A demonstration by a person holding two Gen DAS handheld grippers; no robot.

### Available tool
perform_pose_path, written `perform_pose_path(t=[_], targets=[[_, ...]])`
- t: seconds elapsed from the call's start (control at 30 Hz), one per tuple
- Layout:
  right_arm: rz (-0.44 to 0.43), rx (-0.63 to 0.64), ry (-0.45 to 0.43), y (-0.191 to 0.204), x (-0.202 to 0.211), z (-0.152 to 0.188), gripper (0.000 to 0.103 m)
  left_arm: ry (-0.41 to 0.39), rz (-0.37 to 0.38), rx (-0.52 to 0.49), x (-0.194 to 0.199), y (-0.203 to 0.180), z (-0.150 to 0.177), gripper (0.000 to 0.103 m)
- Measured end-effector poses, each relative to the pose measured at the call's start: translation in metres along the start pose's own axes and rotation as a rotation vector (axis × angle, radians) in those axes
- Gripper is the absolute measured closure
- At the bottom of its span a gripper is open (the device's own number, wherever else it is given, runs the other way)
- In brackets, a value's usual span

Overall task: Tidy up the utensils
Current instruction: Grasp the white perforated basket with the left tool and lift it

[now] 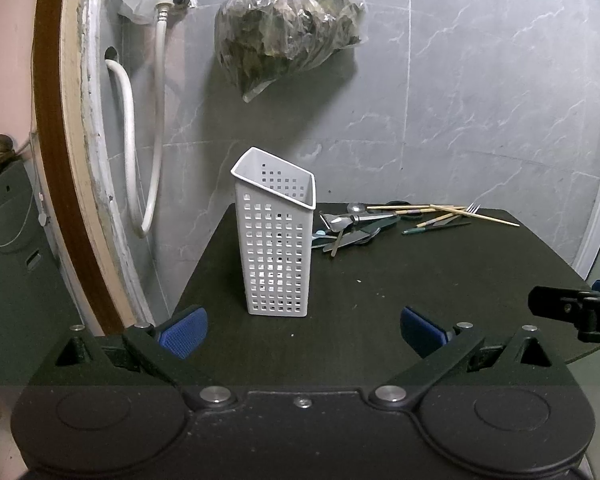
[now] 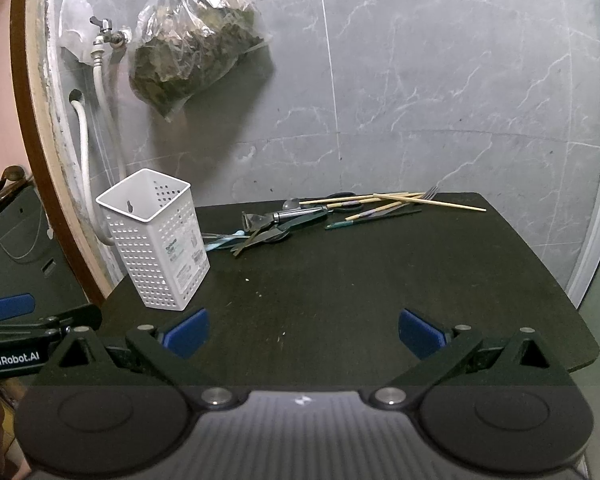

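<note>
Both claws stand wide open and hold nothing: left gripper [image 1: 304, 330] at the bottom of the left wrist view, right gripper [image 2: 304, 330] at the bottom of the right wrist view, blue pads [image 2: 188, 336] spread well apart. Black table [image 2: 360, 280] fills the middle of each frame. Grey marble wall [image 2: 460, 80] occupies the upper half. Clear plastic bag [image 2: 192, 44] of dark leaves hangs in the upper left, beside a tap and white hose [image 2: 100, 80]. White perforated utensil holder [image 1: 276, 240] stands upright, centre frame in the left wrist view. Utensils lie loose along the table's far edge: wooden chopsticks [image 2: 400, 200], a fork [image 2: 431, 191], a peeler [image 2: 260, 220], spoons [image 1: 340, 222].
</note>
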State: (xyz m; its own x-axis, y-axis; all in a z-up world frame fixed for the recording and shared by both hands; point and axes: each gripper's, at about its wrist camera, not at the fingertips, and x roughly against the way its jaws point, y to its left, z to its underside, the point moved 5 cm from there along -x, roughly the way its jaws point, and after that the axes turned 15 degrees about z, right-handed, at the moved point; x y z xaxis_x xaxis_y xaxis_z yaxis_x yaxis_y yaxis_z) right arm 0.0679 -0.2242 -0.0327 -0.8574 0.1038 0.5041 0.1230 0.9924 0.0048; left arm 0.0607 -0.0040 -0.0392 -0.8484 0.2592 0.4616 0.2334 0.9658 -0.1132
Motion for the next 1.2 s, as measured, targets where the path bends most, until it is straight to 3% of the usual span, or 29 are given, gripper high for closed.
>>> perform_pose_path(t=[0.43, 0.57, 0.73, 0.93, 1.07, 1.2], targets=[[-0.025, 0.014, 0.06, -0.005, -0.04, -0.008, 0.0, 0.046, -0.042, 0.024, -0.035, 0.004, -0.006, 0.001], [-0.046, 0.032, 0.081, -0.009, -0.063, -0.015, 0.0, 0.048, -0.091, 0.032, -0.05, 0.007, -0.011, 0.001], [-0.087, 0.046, 0.078, -0.018, -0.099, -0.036, 0.0, -0.024, -0.196, 0.026, -0.063, 0.014, -0.028, 0.001], [-0.126, 0.089, 0.091, -0.025, -0.135, -0.052, 0.0, -0.038, -0.279, -0.005, -0.1, 0.021, -0.045, 0.001], [-0.128, 0.11, 0.13, -0.024, -0.152, -0.054, 0.0, -0.009, -0.288, -0.054, -0.128, 0.031, -0.053, 0.001], [-0.104, 0.108, 0.149, -0.016, -0.167, -0.056, 0.0, 0.047, -0.231, -0.1, -0.155, 0.042, -0.056, 0.001]])
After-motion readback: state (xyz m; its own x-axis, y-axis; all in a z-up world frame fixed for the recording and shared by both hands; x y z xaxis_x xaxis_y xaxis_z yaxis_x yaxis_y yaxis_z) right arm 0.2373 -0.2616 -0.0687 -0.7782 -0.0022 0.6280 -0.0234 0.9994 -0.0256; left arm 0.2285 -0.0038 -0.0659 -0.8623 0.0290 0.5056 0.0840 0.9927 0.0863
